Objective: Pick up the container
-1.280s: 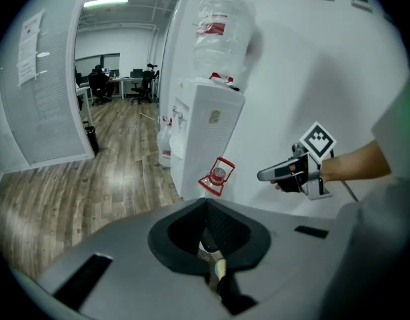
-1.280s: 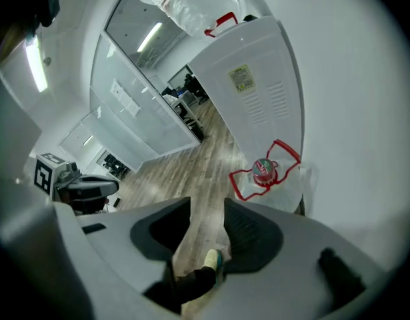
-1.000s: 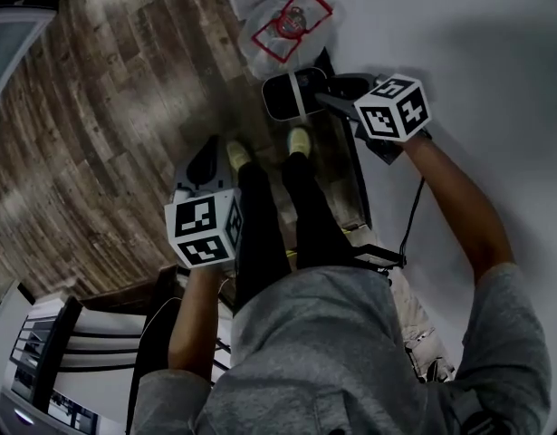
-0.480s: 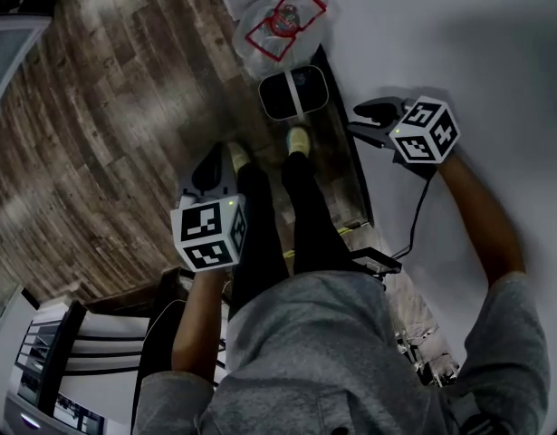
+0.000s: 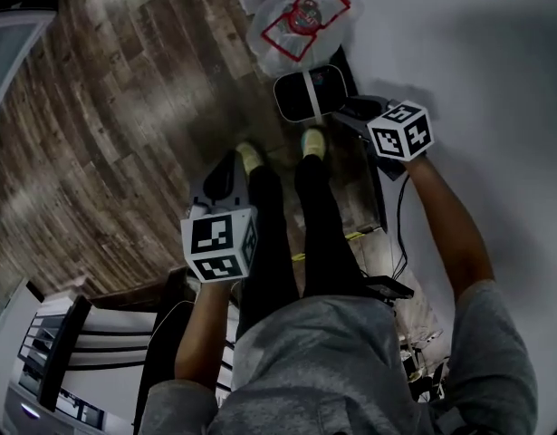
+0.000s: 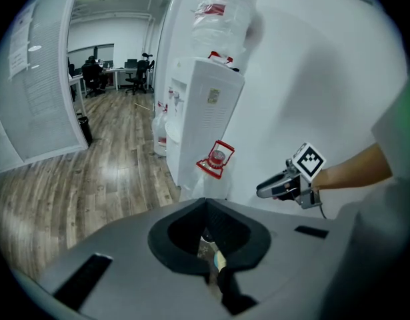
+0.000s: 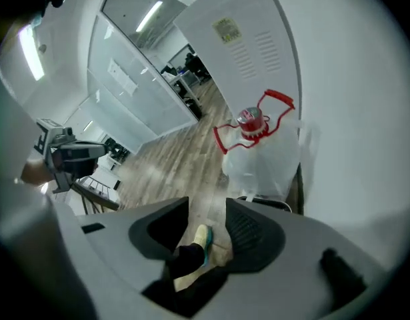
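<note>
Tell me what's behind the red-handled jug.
The white water dispenser stands behind the jug, with the wall beside it. The jug covers the dispenser's base, so that part cannot be seen.

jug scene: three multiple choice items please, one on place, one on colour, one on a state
1. Where is the jug? A on a desk B beside the white wall C on a shelf
2. Its handle is: A blue B red C green
3. The right tongs are: A shut on the jug B shut, empty C open

1 B: the jug stands by the wall.
2 B: the handle shows red.
3 C: they stand apart, having just been opening, with nothing held between them.
</note>
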